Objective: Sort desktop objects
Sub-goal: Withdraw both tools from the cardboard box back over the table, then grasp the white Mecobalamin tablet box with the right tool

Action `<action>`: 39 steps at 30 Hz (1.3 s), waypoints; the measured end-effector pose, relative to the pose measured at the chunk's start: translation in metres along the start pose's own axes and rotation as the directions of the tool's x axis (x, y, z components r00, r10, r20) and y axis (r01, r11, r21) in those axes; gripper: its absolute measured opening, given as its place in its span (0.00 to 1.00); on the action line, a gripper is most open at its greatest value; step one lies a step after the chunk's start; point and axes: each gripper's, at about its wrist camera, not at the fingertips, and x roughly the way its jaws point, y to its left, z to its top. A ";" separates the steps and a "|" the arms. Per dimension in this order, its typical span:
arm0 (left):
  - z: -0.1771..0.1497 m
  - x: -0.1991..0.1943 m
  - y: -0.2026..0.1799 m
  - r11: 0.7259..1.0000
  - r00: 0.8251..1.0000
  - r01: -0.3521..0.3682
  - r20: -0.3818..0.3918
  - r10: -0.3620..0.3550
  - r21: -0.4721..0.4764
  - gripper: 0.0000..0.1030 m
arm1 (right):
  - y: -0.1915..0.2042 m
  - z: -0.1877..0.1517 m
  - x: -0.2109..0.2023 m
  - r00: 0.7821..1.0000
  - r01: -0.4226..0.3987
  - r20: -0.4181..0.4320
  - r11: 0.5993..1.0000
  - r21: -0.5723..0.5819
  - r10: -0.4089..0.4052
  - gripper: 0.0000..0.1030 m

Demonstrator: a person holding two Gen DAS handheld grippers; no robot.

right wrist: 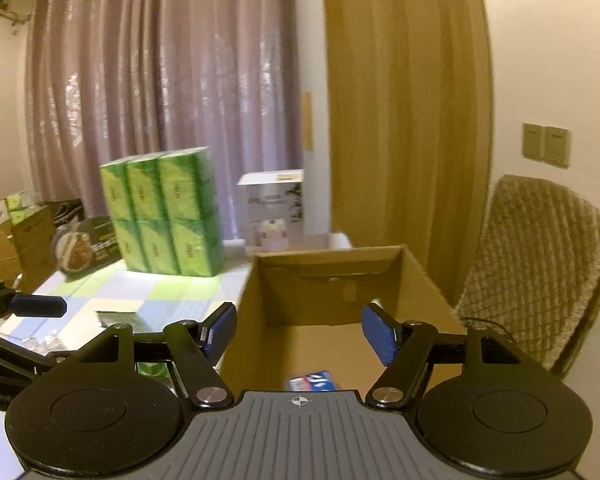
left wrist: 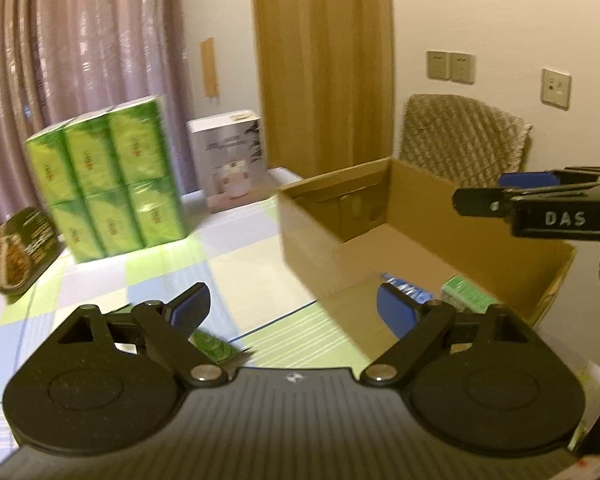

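An open cardboard box (left wrist: pixel 312 236) stands on the checked tablecloth; it also shows in the right wrist view (right wrist: pixel 328 260). Inside it lie a blue packet (left wrist: pixel 410 290) (right wrist: pixel 312 380) and a green-and-white packet (left wrist: pixel 466 294). My left gripper (left wrist: pixel 296 308) is open and empty, low over the table just left of the box. My right gripper (right wrist: pixel 298 332) is open and empty, above the box's near side; it also shows in the left wrist view (left wrist: pixel 512 194) at the right edge. A dark green packet (left wrist: pixel 212 346) lies on the table under my left fingers.
A pack of green tissue boxes (left wrist: pixel 108 180) (right wrist: pixel 164 212) stands at the table's back left. A round dark food package (left wrist: pixel 18 256) (right wrist: pixel 86 248) leans beside it. A white product box (left wrist: pixel 230 160) (right wrist: pixel 274 210) stands behind. A woven chair (left wrist: pixel 460 136) (right wrist: pixel 536 264) is behind the box.
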 end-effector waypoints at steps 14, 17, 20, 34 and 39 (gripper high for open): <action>-0.049 -0.038 0.096 0.976 0.977 -0.201 -0.094 0.193 -0.085 0.87 | 0.065 -0.005 0.015 0.984 -0.178 -0.024 0.981 -0.078 0.177 0.71; -0.060 -0.046 0.107 0.973 0.972 -0.215 -0.116 0.205 -0.082 0.88 | 0.081 -0.007 0.018 0.975 -0.220 -0.038 0.970 -0.101 0.217 0.72; -0.071 -0.053 0.113 0.975 0.968 -0.214 -0.145 0.203 -0.067 0.92 | 0.098 -0.011 0.020 0.965 -0.262 -0.057 0.957 -0.125 0.257 0.73; -0.122 -0.050 0.122 0.998 0.944 -0.069 -0.324 0.063 -0.006 0.96 | 0.148 -0.035 0.055 0.893 -0.408 -0.278 0.898 -0.166 0.354 0.75; -0.125 -0.037 0.133 0.987 0.912 -0.162 -0.383 0.148 -0.004 0.96 | 0.163 -0.056 0.071 0.862 -0.435 -0.391 0.866 -0.247 0.321 0.74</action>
